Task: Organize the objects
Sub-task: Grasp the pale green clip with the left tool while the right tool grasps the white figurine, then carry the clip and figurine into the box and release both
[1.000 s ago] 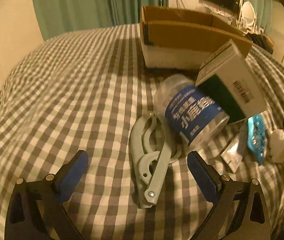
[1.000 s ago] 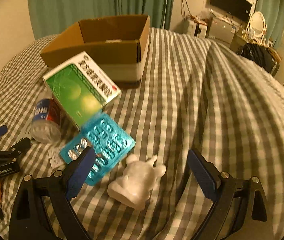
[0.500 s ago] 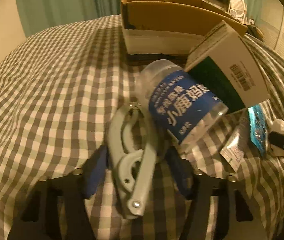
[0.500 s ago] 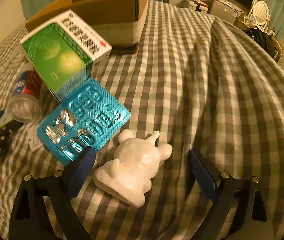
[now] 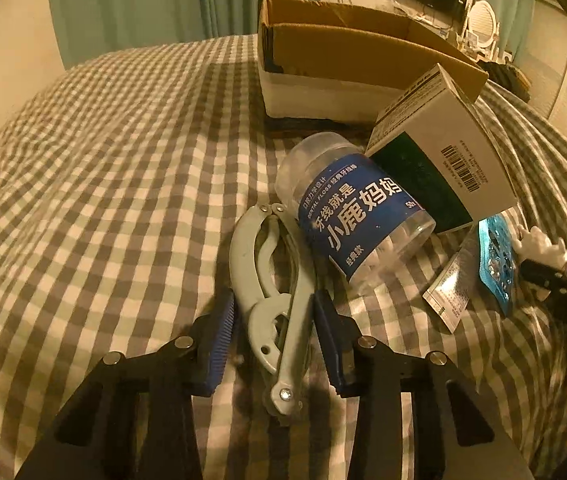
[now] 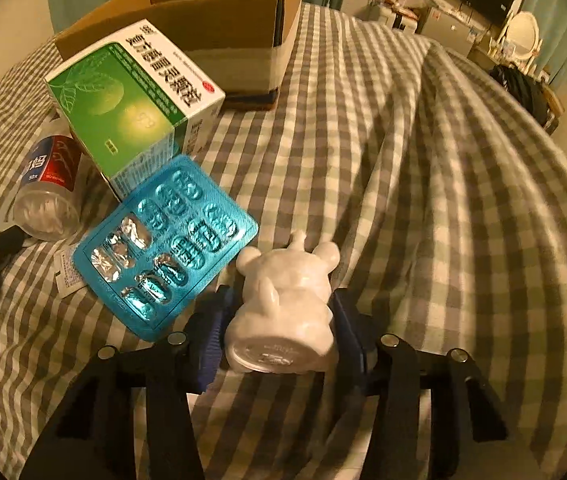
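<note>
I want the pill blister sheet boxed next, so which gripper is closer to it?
Right. The right gripper, closed around the white figurine, sits right beside the blister sheet. The left gripper is further away, around the grey tool.

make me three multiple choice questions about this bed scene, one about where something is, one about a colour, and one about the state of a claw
1. Where does the green medicine box sit?
A. Inside the cardboard box
B. On the bed in front of the cardboard box
C. Under the white figurine

2. What colour is the blister pack?
A. Red
B. Teal blue
C. Black

3. What is the right claw doing?
A. Closed on the white figurine
B. Wide open over bare blanket
C. Holding the floss jar

Answers:
1 B: it lies outside the cardboard box, on the checked blanket.
2 B: its foil face shows teal blue.
3 A: both pads sit against the sides of the white figurine.
</note>
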### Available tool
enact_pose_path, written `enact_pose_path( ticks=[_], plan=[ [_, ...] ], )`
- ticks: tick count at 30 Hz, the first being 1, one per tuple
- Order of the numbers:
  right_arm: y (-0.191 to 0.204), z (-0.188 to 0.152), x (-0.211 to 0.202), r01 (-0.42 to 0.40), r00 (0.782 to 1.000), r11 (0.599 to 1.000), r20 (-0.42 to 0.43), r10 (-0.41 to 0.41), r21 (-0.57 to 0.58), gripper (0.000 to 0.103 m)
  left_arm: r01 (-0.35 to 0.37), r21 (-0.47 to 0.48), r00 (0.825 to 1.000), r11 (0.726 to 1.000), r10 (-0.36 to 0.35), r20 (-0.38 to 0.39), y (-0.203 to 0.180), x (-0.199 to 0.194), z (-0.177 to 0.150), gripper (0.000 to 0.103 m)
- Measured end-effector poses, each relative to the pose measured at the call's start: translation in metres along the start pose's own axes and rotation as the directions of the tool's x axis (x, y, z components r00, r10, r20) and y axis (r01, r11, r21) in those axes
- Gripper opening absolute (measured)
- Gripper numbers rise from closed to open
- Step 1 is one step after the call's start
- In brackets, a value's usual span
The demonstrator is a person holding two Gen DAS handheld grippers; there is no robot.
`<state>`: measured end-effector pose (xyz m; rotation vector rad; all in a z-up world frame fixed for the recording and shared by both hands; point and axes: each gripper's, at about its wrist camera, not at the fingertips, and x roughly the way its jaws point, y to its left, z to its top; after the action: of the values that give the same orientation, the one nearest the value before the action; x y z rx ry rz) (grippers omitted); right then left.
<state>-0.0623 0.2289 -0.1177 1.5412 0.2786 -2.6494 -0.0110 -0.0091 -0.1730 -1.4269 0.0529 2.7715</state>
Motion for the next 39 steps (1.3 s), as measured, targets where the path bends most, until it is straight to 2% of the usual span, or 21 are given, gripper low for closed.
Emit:
enact_pose_path(
  ticks=[2,6,9,12,15,23,25,29,34,39],
  plan=[
    [0.002,0.001,-0.009,0.005,1.000,1.000,0.027,-0.005,-0.010,0.048,-0.020,0.010,1.000,1.000,0.020,0.010,0.002,0.001,0.004,0.038],
    [0.007,0.000,-0.032,0.002,0.994,1.000,0.105,0.000,-0.019,0.048,-0.003,-0.011,1.000,1.000,0.003,0.012,0.006,-0.009,0.003,0.037],
    [0.004,0.009,-0.043,-0.029,0.988,0.999,0.151,0.031,-0.019,0.048,0.029,-0.038,0.999,0.999,-0.028,0.022,0.012,-0.022,0.002,0.036],
    [0.001,0.016,-0.053,-0.060,0.982,0.998,0.180,0.061,-0.013,0.048,0.099,-0.104,0.995,0.990,-0.097,0.025,0.021,-0.039,0.005,0.036],
    [0.000,0.013,-0.067,-0.088,0.976,0.996,0.200,0.086,0.000,0.048,0.099,-0.102,0.994,0.990,-0.094,0.049,0.019,-0.052,0.014,0.036],
    [-0.001,0.021,-0.121,-0.159,0.938,0.987,0.306,0.162,-0.033,0.047,0.149,-0.091,0.983,0.985,-0.137,0.124,0.018,-0.090,0.044,0.036],
    [0.000,0.031,-0.135,-0.179,0.925,0.982,0.329,0.188,-0.057,0.047,0.148,-0.070,0.978,0.987,-0.135,0.156,0.014,-0.100,0.057,0.036],
    [0.004,0.062,-0.161,-0.170,0.895,0.978,0.396,0.203,-0.119,0.047,0.149,-0.028,0.964,0.988,-0.138,0.227,0.007,-0.116,0.092,0.036],
    [0.005,0.117,-0.186,-0.180,0.850,0.970,0.471,0.237,-0.164,0.047,0.115,0.013,0.945,0.993,-0.113,0.306,-0.005,-0.122,0.139,0.036],
    [0.007,0.164,-0.193,-0.184,0.826,0.965,0.502,0.254,-0.186,0.047,0.132,0.022,0.930,0.991,-0.132,0.342,-0.009,-0.113,0.187,0.036]
  ],
)
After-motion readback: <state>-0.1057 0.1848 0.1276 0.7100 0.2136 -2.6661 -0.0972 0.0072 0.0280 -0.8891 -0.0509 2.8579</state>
